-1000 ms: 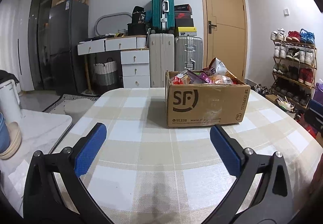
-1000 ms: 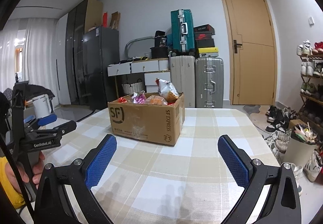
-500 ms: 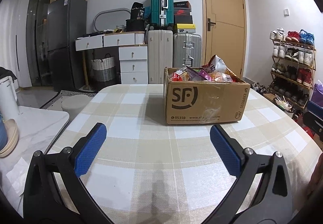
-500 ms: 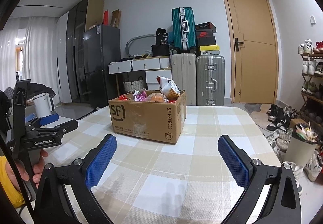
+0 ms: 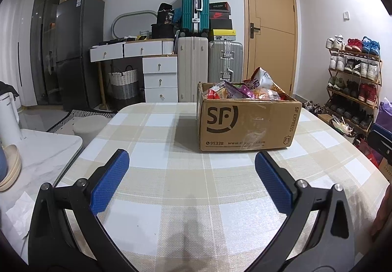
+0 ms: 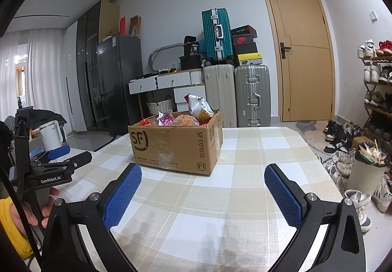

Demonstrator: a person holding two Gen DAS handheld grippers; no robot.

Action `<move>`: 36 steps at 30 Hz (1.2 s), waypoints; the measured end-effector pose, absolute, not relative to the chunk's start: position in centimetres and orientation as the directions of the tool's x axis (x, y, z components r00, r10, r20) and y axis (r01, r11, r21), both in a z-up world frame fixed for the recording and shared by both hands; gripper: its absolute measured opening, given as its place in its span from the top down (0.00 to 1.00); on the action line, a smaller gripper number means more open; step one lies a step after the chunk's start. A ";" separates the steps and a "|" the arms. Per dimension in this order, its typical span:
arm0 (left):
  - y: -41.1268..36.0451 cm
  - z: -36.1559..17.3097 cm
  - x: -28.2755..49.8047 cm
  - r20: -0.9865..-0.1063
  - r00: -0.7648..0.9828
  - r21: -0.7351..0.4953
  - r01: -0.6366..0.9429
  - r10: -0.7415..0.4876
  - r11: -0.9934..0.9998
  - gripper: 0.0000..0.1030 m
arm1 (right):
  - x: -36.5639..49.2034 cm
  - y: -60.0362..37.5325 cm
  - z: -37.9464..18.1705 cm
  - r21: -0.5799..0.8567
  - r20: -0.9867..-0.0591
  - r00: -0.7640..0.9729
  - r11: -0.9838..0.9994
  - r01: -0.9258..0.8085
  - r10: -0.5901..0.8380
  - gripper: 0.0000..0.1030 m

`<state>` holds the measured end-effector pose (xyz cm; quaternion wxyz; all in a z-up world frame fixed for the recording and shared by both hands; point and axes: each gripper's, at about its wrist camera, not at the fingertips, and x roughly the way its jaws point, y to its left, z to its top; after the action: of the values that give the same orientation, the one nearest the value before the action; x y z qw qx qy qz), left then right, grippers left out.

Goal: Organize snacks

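Note:
A brown SF cardboard box (image 5: 247, 122) stands on the checked tablecloth (image 5: 171, 174), filled with several snack packets (image 5: 245, 92); a white and orange bag (image 5: 263, 77) sticks up highest. The box also shows in the right wrist view (image 6: 175, 144) with its snacks (image 6: 186, 117). My left gripper (image 5: 191, 161) is open and empty, low over the cloth, short of the box. My right gripper (image 6: 202, 175) is open and empty, also short of the box. The left gripper shows from the side in the right wrist view (image 6: 61, 156), held in a hand.
A white marble counter (image 5: 44, 149) with a kettle (image 5: 8, 115) and bowls (image 5: 9, 169) adjoins the table's left side. Suitcases (image 5: 210, 68), drawers and a fridge stand behind. A shoe rack (image 5: 352, 80) and a bin (image 6: 367, 169) stand right of the table.
Both views have shifted slightly: the box sits a little lower and closer in each frame. Both grippers stay open and empty.

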<state>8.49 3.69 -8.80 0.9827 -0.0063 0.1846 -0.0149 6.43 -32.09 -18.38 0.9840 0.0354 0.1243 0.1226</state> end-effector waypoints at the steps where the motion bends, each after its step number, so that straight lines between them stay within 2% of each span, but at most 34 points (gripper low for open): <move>1: 3.7 -8.8 8.5 -0.362 0.931 -0.019 0.027 -0.032 0.999 0.00 | 6.4 -32.1 -18.4 0.098 -0.236 0.939 0.968 -0.232 0.249 0.01; 19: 4.7 -9.0 8.5 -0.373 0.928 -0.035 -0.010 -0.004 0.999 0.00 | 6.5 -32.1 -18.4 0.095 -0.239 0.939 0.968 -0.232 0.248 0.01; 36: 4.6 -9.1 8.4 -0.366 0.930 -0.034 0.028 -0.039 0.999 0.00 | 6.5 -32.1 -18.4 0.095 -0.240 0.938 0.968 -0.232 0.249 0.01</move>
<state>8.38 4.57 -9.09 0.9822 -0.0140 0.1865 -0.0171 6.51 -32.10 -18.37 0.9839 0.0328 0.1260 0.1223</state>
